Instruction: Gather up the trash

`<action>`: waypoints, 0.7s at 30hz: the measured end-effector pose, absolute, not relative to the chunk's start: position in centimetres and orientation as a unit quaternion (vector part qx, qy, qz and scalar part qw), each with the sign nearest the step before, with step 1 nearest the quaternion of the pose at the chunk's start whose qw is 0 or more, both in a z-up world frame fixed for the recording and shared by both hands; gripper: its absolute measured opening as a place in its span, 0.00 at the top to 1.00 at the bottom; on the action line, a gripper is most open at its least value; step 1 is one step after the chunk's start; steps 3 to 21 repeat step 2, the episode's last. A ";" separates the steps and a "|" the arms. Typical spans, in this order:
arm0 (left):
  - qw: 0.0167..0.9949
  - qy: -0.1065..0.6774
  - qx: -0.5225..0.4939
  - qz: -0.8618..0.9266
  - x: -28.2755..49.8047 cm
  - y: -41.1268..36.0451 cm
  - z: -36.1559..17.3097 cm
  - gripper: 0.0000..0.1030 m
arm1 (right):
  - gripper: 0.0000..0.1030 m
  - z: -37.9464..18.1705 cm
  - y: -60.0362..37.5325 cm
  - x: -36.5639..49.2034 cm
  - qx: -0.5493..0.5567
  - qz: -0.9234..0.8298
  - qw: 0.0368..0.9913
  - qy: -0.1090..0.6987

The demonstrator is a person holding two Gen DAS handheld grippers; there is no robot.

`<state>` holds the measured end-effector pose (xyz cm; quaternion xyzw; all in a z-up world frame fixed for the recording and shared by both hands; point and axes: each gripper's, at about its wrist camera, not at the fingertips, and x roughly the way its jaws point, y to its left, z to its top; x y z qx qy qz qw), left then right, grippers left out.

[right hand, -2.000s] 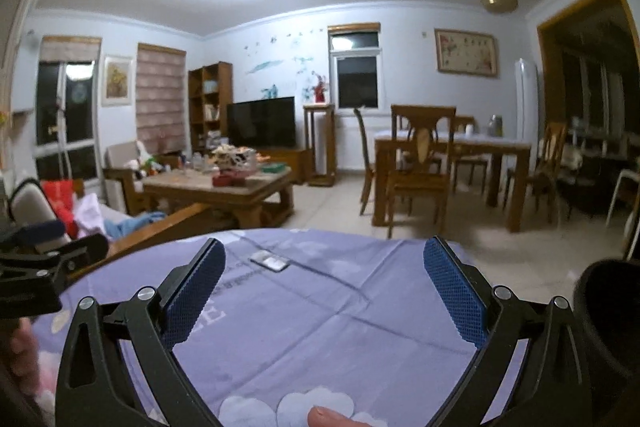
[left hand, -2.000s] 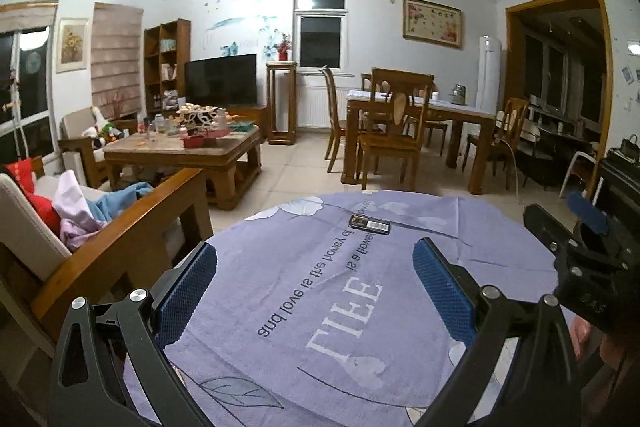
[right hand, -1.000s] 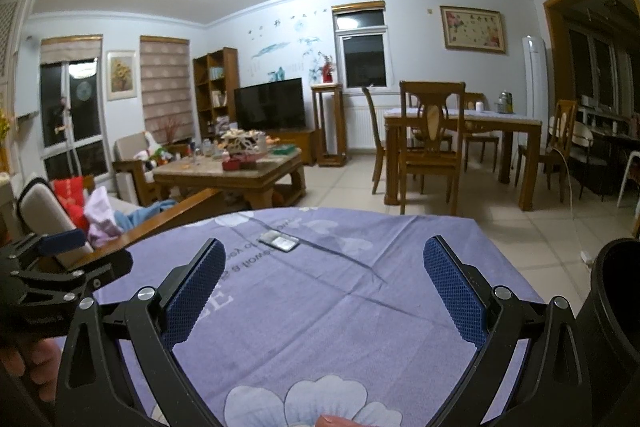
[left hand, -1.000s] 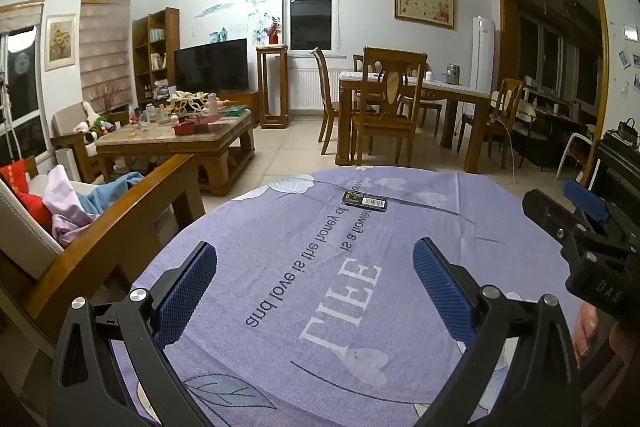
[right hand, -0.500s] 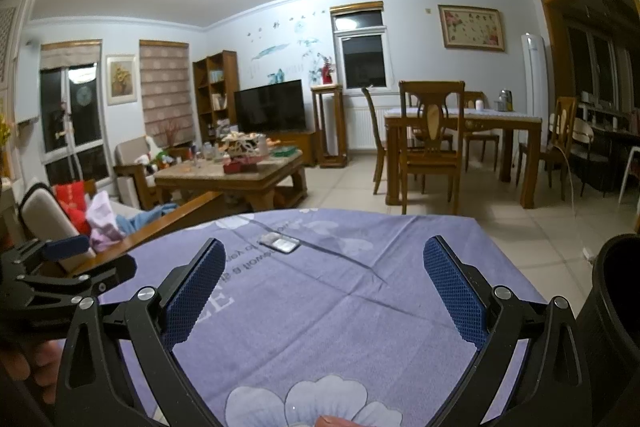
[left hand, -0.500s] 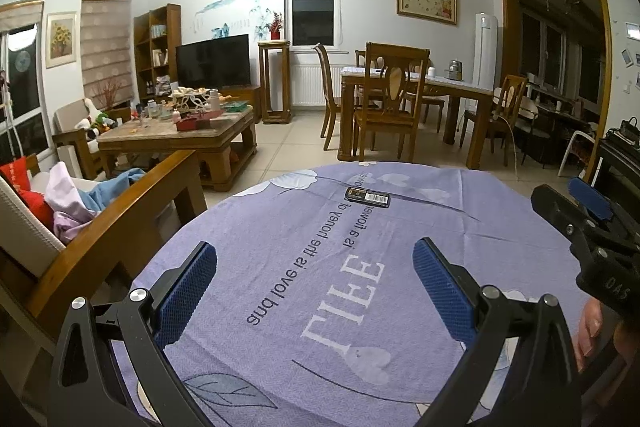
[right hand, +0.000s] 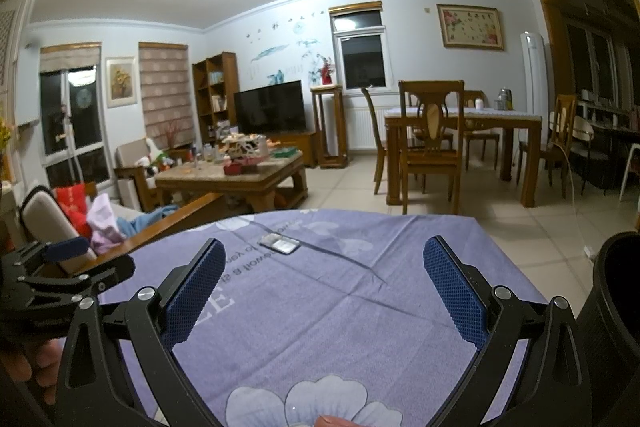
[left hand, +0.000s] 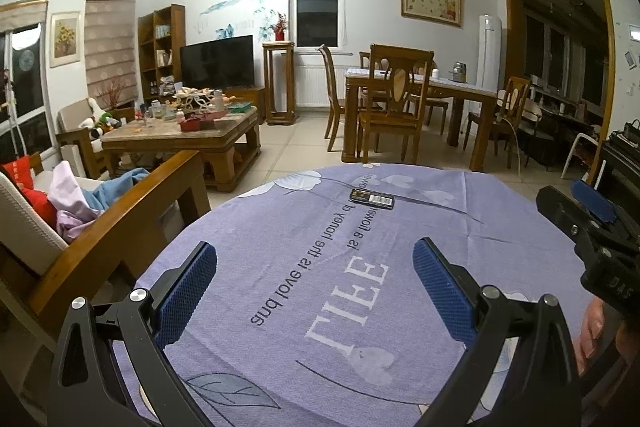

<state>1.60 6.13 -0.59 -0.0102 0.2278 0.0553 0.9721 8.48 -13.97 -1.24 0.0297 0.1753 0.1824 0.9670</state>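
A small flat dark wrapper with a barcode label [left hand: 372, 199] lies near the far edge of a round table under a purple printed cloth [left hand: 320, 307]. The right wrist view shows the same wrapper [right hand: 280, 243] shining, left of centre. My left gripper [left hand: 316, 283] is open over the near part of the cloth, well short of the wrapper, with nothing between its blue pads. My right gripper [right hand: 324, 287] is open too and holds nothing. Each gripper shows at the side of the other's view. A dark round bin [right hand: 616, 307] stands at the table's right edge.
A wooden armchair [left hand: 100, 227] with clothes on it stands close on the left. Beyond are a cluttered coffee table [left hand: 180, 135], a TV, and a dining table with chairs [left hand: 400, 107]. Tiled floor lies between them. A person's fingers [left hand: 592, 327] grip the right tool.
Both views have shifted slightly; the wrapper stays in place on the cloth. Both grippers remain open and hold nothing.
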 end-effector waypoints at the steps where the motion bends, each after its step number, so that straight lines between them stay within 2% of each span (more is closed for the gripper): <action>1: 0.972 0.227 -0.011 0.057 1.5 6.2 -0.6 0.05 | 0.05 -1.3 -13.9 8.5 0.030 0.182 0.967 0.175; 21: 0.972 0.227 -0.012 0.057 1.4 6.1 -0.6 0.05 | 0.05 -1.3 -13.9 8.5 0.030 0.182 0.967 0.175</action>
